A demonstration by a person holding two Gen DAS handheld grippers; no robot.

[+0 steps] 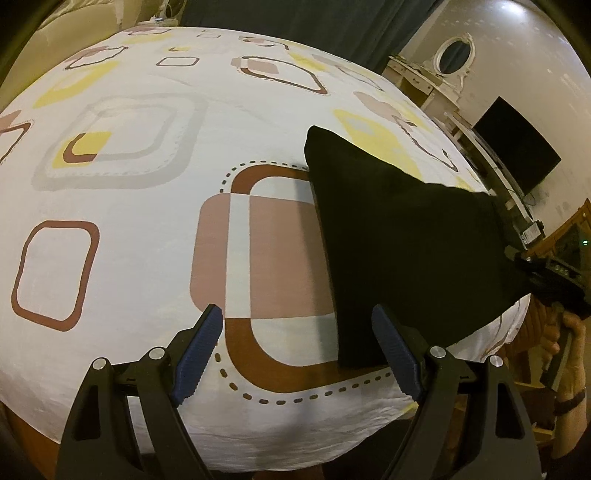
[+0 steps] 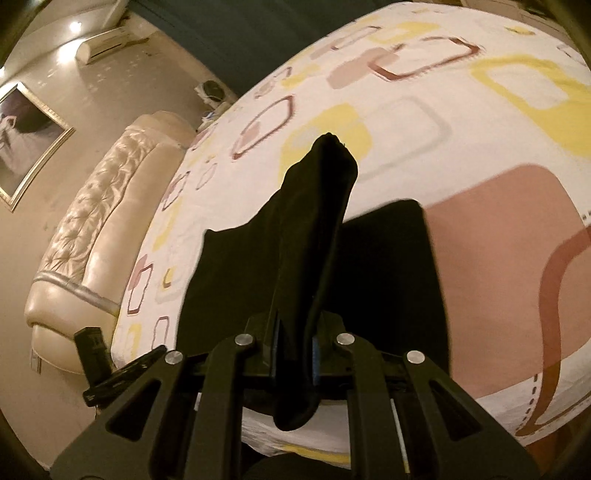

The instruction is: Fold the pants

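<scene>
The black pants (image 1: 402,240) lie partly folded on the patterned bed sheet (image 1: 147,206), near the bed's right front corner. My left gripper (image 1: 299,354) is open and empty, just left of the pants' near edge. My right gripper (image 2: 295,354) is shut on a bunched part of the pants (image 2: 314,229) and lifts it off the bed, so the cloth rises in a ridge ahead of the fingers. The rest of the pants lies flat beneath. The right gripper also shows in the left wrist view (image 1: 517,254) at the pants' right edge.
An upholstered cream headboard (image 2: 85,236) runs along the bed's left side in the right wrist view. A dressing table with an oval mirror (image 1: 452,55) and a dark screen (image 1: 517,147) stand beyond the bed's right edge. A dark curtain (image 1: 288,14) hangs behind.
</scene>
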